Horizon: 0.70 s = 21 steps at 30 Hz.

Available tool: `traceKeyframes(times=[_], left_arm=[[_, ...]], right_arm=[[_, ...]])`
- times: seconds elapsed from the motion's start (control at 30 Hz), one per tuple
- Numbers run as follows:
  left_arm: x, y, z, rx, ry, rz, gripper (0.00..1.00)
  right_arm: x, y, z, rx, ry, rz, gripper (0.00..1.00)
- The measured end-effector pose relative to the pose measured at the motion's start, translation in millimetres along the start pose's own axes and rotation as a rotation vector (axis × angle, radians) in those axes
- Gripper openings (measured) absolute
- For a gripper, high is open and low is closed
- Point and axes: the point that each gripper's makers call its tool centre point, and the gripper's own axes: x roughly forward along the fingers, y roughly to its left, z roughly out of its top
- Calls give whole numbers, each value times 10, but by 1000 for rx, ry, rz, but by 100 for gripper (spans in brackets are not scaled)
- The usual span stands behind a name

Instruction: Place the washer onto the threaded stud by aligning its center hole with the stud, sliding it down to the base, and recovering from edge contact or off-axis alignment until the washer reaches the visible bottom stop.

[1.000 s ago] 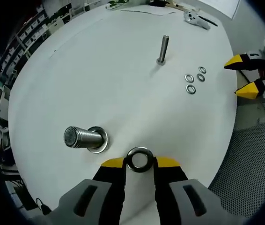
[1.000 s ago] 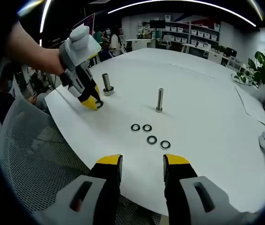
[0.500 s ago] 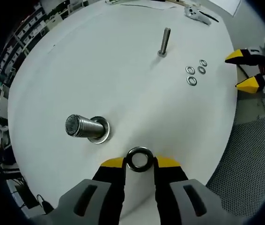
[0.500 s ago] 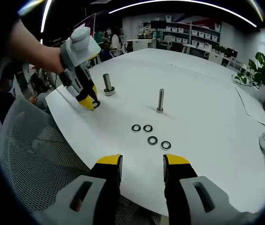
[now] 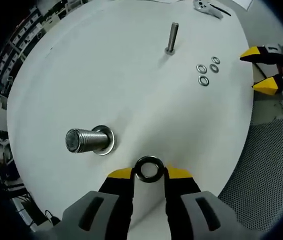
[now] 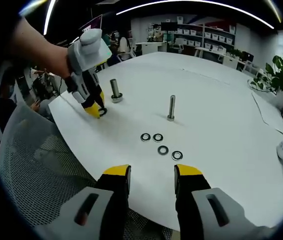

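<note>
The left gripper [image 5: 149, 172] pinches a dark metal ring washer [image 5: 148, 168], poised near the thick threaded steel stud [image 5: 83, 140] for alignment, while the right gripper [image 6: 151, 175] waits open and empty.

left gripper [image 5: 149, 173]: grey body | black fingers [image 5: 119, 187], yellow tips | right gripper [image 6: 151, 172]: same

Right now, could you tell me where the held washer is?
The washer sits clamped in the left hand-held gripper, right of the thick threaded stud.

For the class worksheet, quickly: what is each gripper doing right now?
Left gripper: shut on the washer.
Right gripper: open, holding nothing.
</note>
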Motion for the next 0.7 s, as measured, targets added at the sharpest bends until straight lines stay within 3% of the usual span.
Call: traceKeyframes(times=[0.7], left_arm=[[-10, -9, -16, -7, -46, -1, 20]], right_arm=[[4, -13, -30, -1, 14, -7, 37]])
